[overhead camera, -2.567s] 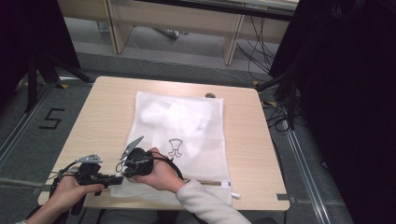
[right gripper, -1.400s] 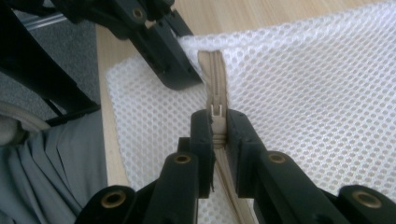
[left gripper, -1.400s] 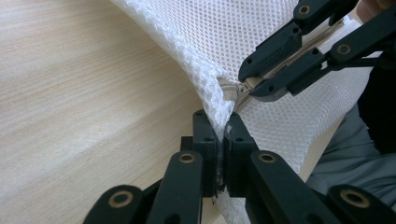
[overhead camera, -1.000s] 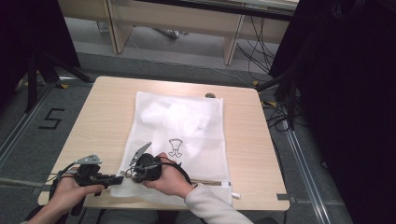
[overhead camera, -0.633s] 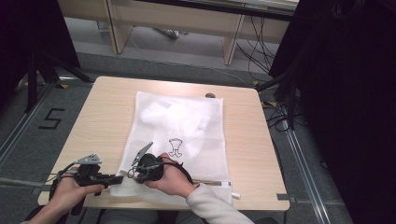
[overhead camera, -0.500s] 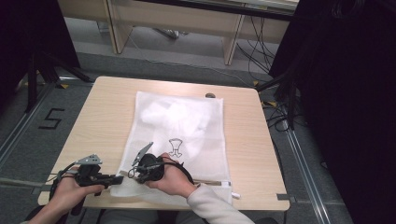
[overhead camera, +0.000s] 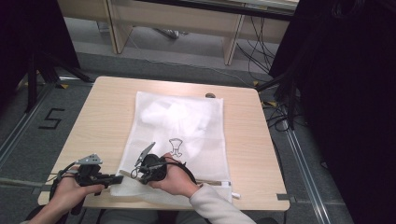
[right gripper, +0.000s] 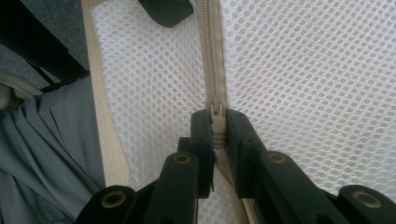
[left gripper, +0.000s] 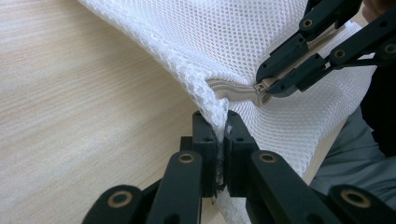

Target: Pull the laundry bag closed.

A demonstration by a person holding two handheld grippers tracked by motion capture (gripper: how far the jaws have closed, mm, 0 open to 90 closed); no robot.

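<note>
A white mesh bag (overhead camera: 187, 126) lies flat on the wooden table (overhead camera: 107, 107), with its beige zipper (overhead camera: 210, 182) along the near edge. My left gripper (overhead camera: 119, 178) is shut on a bunched fold of mesh (left gripper: 233, 42) just below the zipper's end (left gripper: 233, 91). Facing it, my right gripper (overhead camera: 134, 174) is shut on the zipper pull (right gripper: 216, 112), the zipper track (right gripper: 212, 56) running away from its jaws. In the left gripper view the right gripper (left gripper: 264, 91) nips the pull close above my left gripper (left gripper: 220, 126).
White contents (overhead camera: 173, 114) and a black print (overhead camera: 176, 147) show through the bag. A small dark object (overhead camera: 210, 95) lies at the bag's far edge. The table's front edge is right under both hands. Grey clothing (right gripper: 46, 140) is beyond it. A floor mark "5" (overhead camera: 51, 119) is at left.
Since the earliest frame the right gripper has shifted slightly right and toward the table's front edge. Over the last second nothing has visibly moved.
</note>
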